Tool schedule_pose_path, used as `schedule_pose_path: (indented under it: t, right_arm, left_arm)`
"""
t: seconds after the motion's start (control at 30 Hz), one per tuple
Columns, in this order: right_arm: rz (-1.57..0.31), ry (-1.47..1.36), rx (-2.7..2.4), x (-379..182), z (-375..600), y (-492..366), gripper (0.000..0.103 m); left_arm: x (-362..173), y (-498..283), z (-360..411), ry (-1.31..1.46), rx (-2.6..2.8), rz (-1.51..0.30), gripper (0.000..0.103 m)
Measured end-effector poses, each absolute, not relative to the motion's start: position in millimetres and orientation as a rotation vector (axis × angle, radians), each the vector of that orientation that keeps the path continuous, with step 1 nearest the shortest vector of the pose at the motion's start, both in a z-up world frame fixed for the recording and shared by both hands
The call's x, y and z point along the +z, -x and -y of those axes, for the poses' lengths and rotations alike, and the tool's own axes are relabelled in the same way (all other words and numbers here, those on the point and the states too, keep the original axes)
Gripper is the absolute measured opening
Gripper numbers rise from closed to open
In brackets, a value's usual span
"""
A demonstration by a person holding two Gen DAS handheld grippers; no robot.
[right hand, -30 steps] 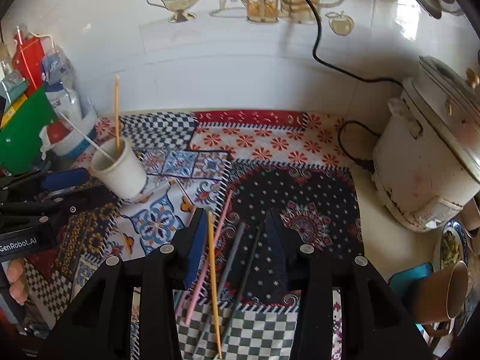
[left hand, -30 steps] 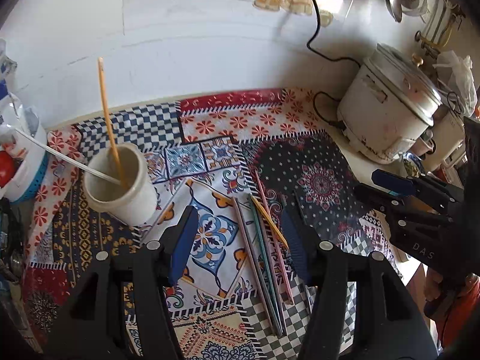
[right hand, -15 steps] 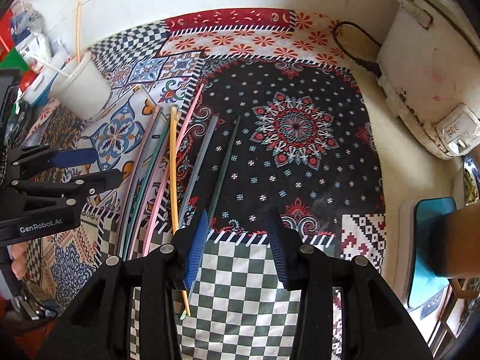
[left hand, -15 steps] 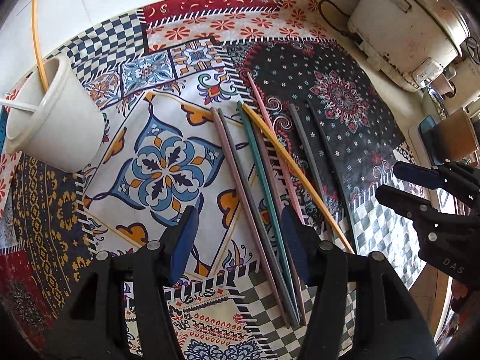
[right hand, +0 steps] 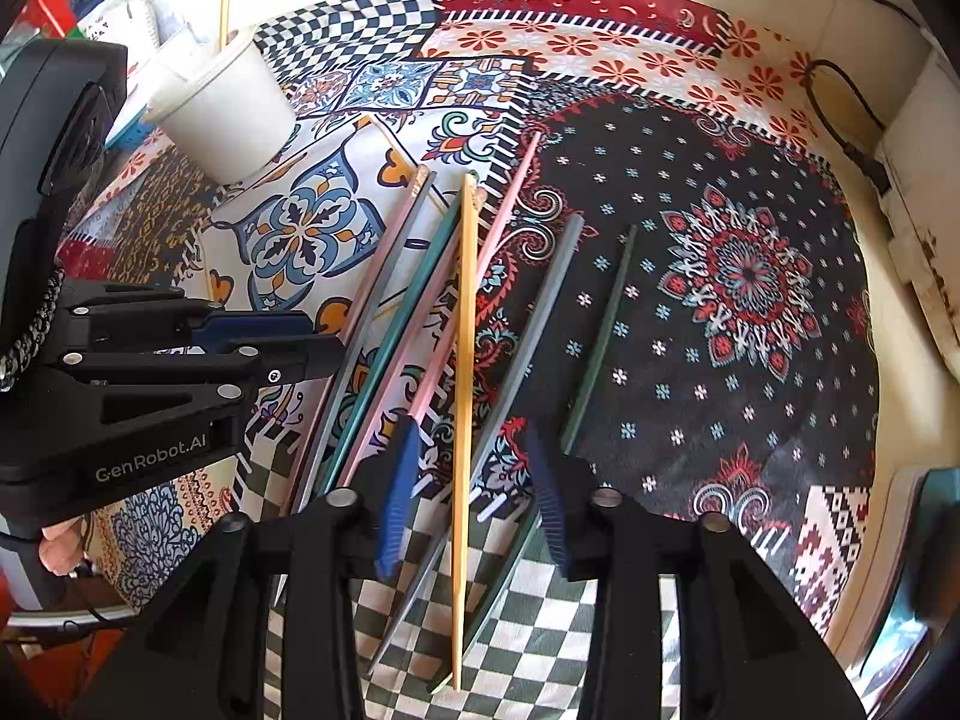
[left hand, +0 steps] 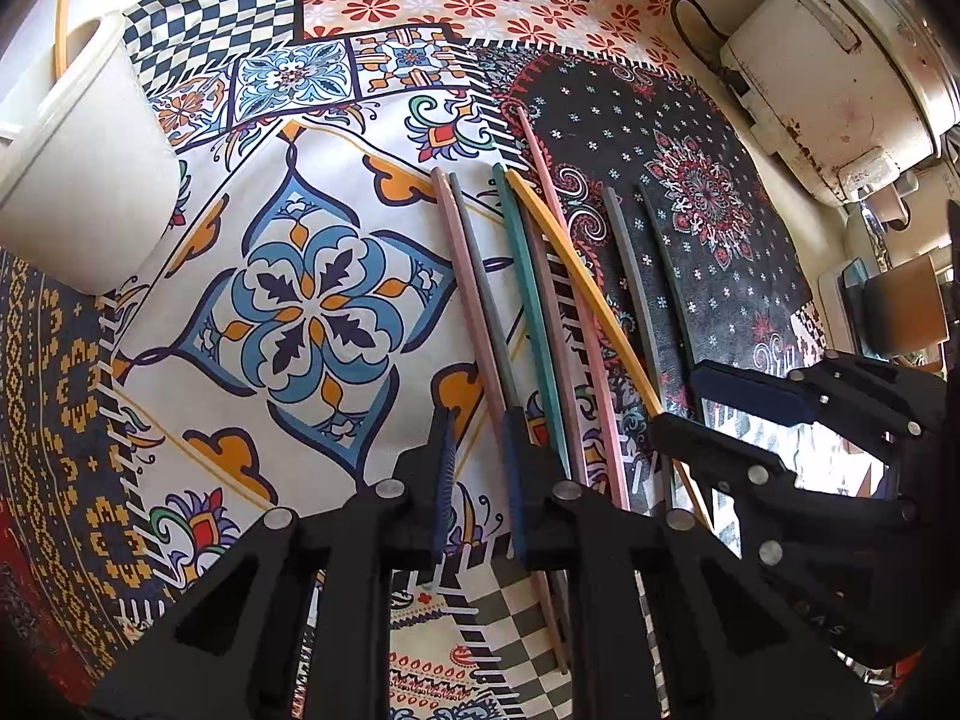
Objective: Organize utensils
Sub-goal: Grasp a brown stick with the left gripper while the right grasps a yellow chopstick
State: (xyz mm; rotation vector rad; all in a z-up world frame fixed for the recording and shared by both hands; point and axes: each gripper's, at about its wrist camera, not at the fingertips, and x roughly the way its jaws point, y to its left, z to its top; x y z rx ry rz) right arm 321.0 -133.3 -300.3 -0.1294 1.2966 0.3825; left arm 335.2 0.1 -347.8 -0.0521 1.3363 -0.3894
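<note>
Several chopsticks lie side by side on a patterned cloth (left hand: 180, 420). My left gripper (left hand: 477, 456) points down at the leftmost pair, a pink chopstick (left hand: 471, 300) and a grey chopstick (left hand: 489, 312). Its jaws are closing, only cloth shows in the narrow gap, and the pair runs under the right finger. My right gripper (right hand: 471, 468) is also closing. It straddles the yellow chopstick (right hand: 463, 360) and a grey chopstick (right hand: 528, 330), with its pads clear of both. A white cup (left hand: 78, 180) at the left holds another yellow chopstick (left hand: 63, 18).
A worn white rice cooker (left hand: 840, 78) stands at the right, its black cord (right hand: 840, 114) trailing on the counter. A brown mug (left hand: 900, 312) is beside it. Bottles and packets (right hand: 90, 0) crowd the far left behind the cup (right hand: 222, 114). A hand (right hand: 57, 546) grips the left tool.
Both grippers have dropped toward the cloth and tipped downward over the chopsticks. The jaws of both have narrowed, the left one much more.
</note>
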Motion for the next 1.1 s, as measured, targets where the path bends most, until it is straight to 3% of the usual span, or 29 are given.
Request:
schedule_pose_path:
  t: [0.13, 0.2, 0.33, 0.5, 1.1]
  right_arm:
    - [-1.329, 0.118, 0.392, -307, 133, -328, 0.012]
    - [-1.326, 0.121, 0.393, -308, 129, -332, 0.010]
    - [-1.324, 0.117, 0.397, -309, 129, -336, 0.006]
    - [-1.319, 0.117, 0.395, -309, 133, -340, 0.005]
    - [-1.338, 0.108, 0.409, -301, 146, -343, 0.005]
  left_arm:
    - [-347, -338, -2, 0.061, -0.406, -1.340, 0.009]
    - [-346, -340, -1, 0.024, -0.384, -1.335, 0.000]
    - [-347, -343, -9, 0.029, -0.375, -1.367, 0.000]
    - [-339, -337, -13, 0.088, -0.459, -1.393, 0.001]
    - [-345, -337, -1, -0.120, -0.366, -1.352, 0.005]
